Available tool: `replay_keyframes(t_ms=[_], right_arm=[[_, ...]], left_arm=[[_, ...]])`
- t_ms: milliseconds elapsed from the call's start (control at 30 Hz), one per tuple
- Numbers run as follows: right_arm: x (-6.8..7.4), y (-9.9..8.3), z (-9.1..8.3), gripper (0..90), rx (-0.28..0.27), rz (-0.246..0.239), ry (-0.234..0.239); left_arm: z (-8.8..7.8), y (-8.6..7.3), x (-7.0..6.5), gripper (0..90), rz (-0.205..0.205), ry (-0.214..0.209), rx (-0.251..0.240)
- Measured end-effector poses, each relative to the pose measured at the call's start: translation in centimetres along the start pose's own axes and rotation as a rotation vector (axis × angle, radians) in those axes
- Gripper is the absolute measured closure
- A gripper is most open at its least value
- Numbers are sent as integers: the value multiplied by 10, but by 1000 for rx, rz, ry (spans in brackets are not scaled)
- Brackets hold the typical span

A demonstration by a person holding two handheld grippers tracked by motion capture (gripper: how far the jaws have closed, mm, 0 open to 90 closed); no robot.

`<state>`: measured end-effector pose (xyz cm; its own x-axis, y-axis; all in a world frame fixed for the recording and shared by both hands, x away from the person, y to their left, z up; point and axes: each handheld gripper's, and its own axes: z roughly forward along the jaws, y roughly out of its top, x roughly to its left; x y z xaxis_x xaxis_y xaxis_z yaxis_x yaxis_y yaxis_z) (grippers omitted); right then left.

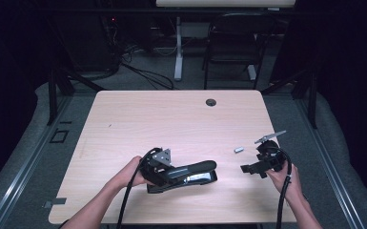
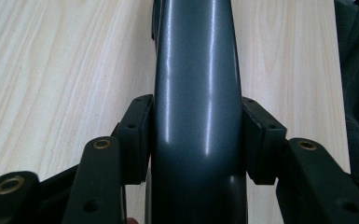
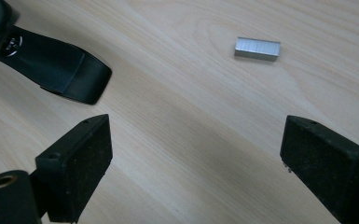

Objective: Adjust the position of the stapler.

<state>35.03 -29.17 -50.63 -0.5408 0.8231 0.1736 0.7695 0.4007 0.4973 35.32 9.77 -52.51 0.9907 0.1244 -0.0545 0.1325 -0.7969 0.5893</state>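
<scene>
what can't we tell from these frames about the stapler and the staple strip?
- Stapler: its underside and staple channel, hidden by its dark top arm in the left gripper view; loaded or not is unclear.
- Left tongs: stapler's rear end, cut off by the bottom edge.
- Staple strip: staple count, too small in the high view.

No word, number or brand can be read anywhere. The one mark is a small round pale emblem on the black stapler (image 3: 51, 65), near its upper left end in the right gripper view; it is too small and blurred to make out. The staples (image 3: 257, 48) bear no print, and the worktop (image 3: 191, 116) shows wood grain alone.
</scene>
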Motion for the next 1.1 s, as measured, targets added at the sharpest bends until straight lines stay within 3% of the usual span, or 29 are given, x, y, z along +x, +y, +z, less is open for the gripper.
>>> replay_keyframes(t_ms=[133,200,467,733,1067,1100], right_arm=[[5,2,-3,87,-6,-36,10],[9,3,-3,90,-37,-64,26],[15,6,-1,91,-28,-84,44],[14,5,-3,94,-44,-78,33],[11,5,-1,98,-37,-74,32],[12,5,0,98,-41,-75,32]], left_arm=[[0,0,0,513,14,-6,1],[0,1,2,512,37,-17,8],[-1,3,12,513,97,-46,23],[-2,5,24,514,152,-79,43],[-2,6,29,514,176,-65,50],[-3,7,31,514,180,-80,60]])
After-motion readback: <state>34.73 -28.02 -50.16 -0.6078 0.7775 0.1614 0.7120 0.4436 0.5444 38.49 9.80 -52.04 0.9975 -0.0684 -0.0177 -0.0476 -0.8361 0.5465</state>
